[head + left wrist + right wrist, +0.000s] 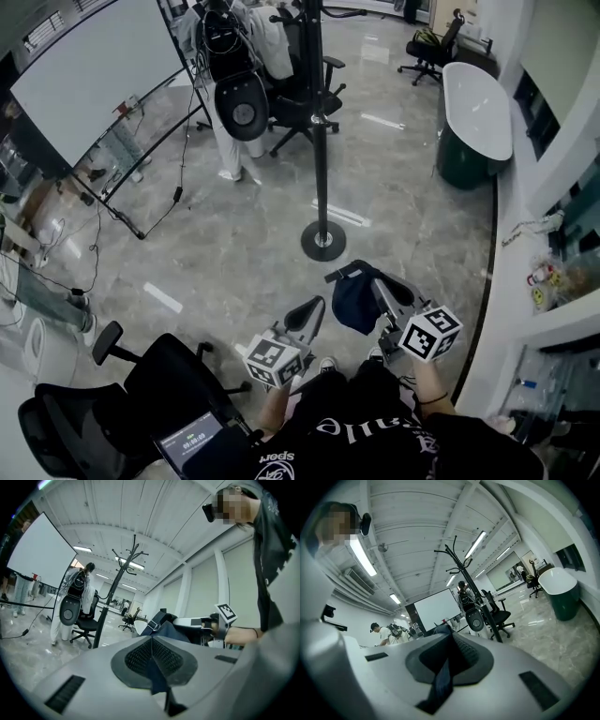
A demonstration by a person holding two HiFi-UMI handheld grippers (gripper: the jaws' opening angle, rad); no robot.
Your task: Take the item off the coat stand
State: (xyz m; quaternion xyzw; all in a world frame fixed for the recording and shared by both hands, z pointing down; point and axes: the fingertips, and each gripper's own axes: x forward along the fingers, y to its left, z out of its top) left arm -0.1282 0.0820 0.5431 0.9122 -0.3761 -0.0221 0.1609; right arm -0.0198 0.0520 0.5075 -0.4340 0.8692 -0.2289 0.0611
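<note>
Head view shows the right gripper (368, 280) clamped on the dark blue item (352, 300), which hangs from its jaws well short of the coat stand (320, 141) ahead, so a firm pinch, with the closed, seemingly empty left gripper (313, 307) beside it held clear, looks safest.

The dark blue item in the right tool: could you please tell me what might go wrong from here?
1. The right tool pinches only a narrow fold of the dark blue item. Most of the item hangs free, so it might slip out.
2. Its loose strap sticks out on the side of the coat stand and could snag if the item is swung that way.
</note>
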